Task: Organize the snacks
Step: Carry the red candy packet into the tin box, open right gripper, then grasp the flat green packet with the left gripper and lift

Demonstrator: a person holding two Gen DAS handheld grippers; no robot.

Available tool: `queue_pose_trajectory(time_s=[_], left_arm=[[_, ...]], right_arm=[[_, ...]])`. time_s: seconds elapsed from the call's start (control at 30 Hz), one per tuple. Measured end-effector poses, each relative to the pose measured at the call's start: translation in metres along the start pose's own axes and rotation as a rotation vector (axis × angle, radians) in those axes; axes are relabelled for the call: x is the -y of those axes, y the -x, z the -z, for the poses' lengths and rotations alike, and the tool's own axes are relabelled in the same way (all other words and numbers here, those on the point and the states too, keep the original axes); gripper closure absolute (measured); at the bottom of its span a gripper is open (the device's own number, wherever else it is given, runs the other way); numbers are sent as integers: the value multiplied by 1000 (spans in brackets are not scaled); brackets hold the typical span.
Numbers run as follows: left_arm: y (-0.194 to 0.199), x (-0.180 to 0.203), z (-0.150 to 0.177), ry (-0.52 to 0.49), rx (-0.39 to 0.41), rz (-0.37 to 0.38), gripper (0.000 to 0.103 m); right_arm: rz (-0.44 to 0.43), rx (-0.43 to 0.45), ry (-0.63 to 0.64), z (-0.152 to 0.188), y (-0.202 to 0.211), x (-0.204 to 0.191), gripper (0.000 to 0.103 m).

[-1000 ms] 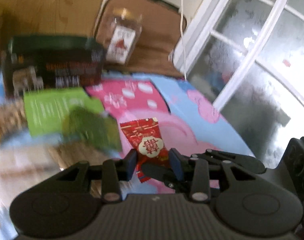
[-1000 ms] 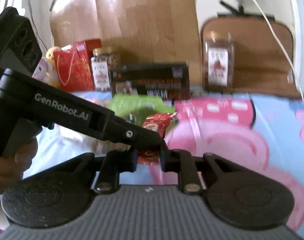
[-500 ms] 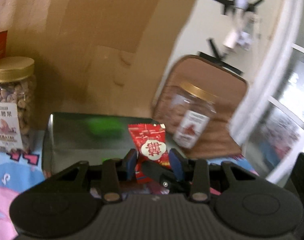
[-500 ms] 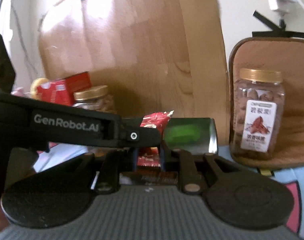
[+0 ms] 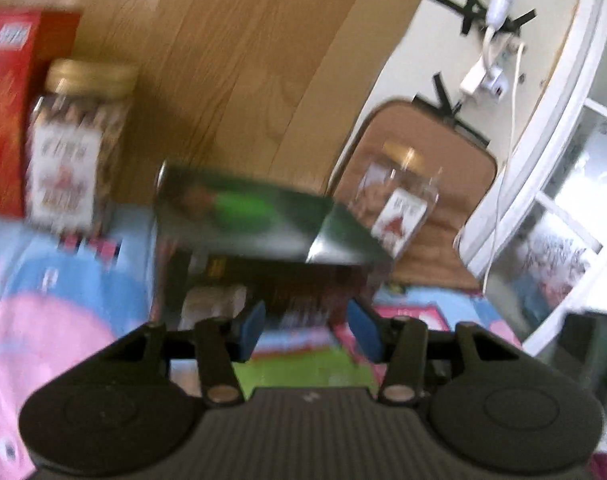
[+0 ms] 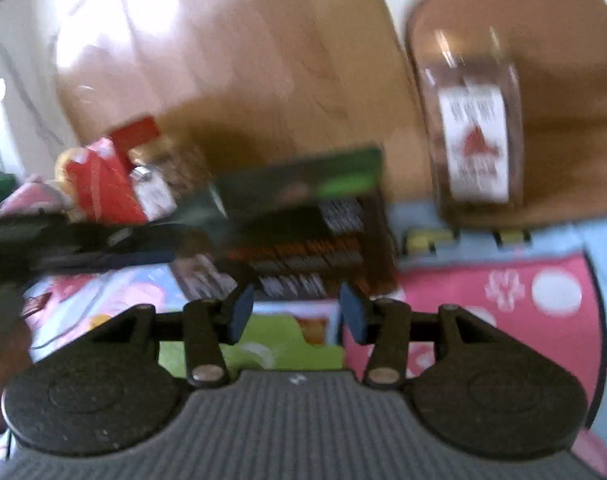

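My left gripper (image 5: 308, 330) hovers low in front of a dark snack box (image 5: 263, 224) with a green top. Its jaws are opening and nothing lies between the blue pads (image 5: 251, 328). My right gripper (image 6: 296, 316) faces the same dark box (image 6: 307, 232) from the other side. Its jaws are also opening, with nothing between them. The red candy wrapper shows in neither view. A green packet (image 5: 303, 368) lies flat just under the left fingers and appears again as the green packet (image 6: 263, 344) under the right ones. Both pictures are blurred.
A gold-lidded nut jar (image 5: 75, 152) and a red box (image 5: 7, 100) stand left of the dark box; a second jar (image 5: 399, 204) stands right of it, before a brown chair back (image 5: 455, 168). A wooden panel (image 5: 223, 60) rises behind. The cloth (image 6: 503, 300) is pink and blue.
Both grippers were shut on one red candy wrapper; now both have spread their jaws and the wrapper is gone from view. Both views have shifted relative to the dark box.
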State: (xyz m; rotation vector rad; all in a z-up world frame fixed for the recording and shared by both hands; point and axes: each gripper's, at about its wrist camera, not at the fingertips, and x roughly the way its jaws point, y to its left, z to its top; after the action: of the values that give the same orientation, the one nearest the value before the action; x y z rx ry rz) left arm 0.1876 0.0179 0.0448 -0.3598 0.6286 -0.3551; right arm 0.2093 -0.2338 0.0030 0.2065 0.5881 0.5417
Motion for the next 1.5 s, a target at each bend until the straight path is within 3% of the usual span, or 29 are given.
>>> queue_pose_trajectory(time_s=[0.17,0.3,0.63,0.83,0.97,1.07,1.17,1.2,1.23,1.27,1.3,1.5], left_arm=[[5,-13,27,53,-91,-49,56],[10,-14,40,47,-109,-53,56],[28,-3,66,8,-130,-42,54],[43,-2,61,125,-100,42,52],[50,-1,53,194,-75,124,46],[53,3,52,213,-56,168,42],[44,11,59,235,-140,318,43],[38,17,64,223,-169,316,50],[33,25,69,177,-194,287,56],[28,32,73,124,-207,251,69],[23,37,78,83,-220,217,79],[22,34,77,44,-191,147,87]], right_arm=[[-142,-120,-210,5,-24,24,51],[-201,-162,-193,11,-17,7,51],[-225,-157,-106,62,41,-26,50],[-143,-98,24,76,51,-46,43],[-102,-88,119,79,45,-58,27],[-61,-88,193,84,43,-68,23],[-40,-87,212,86,44,-70,23],[-38,-87,217,86,43,-70,25],[-34,-82,222,86,43,-70,33],[-26,-75,229,87,43,-71,47],[-13,-76,235,88,43,-72,51],[-17,-57,238,89,45,-72,50]])
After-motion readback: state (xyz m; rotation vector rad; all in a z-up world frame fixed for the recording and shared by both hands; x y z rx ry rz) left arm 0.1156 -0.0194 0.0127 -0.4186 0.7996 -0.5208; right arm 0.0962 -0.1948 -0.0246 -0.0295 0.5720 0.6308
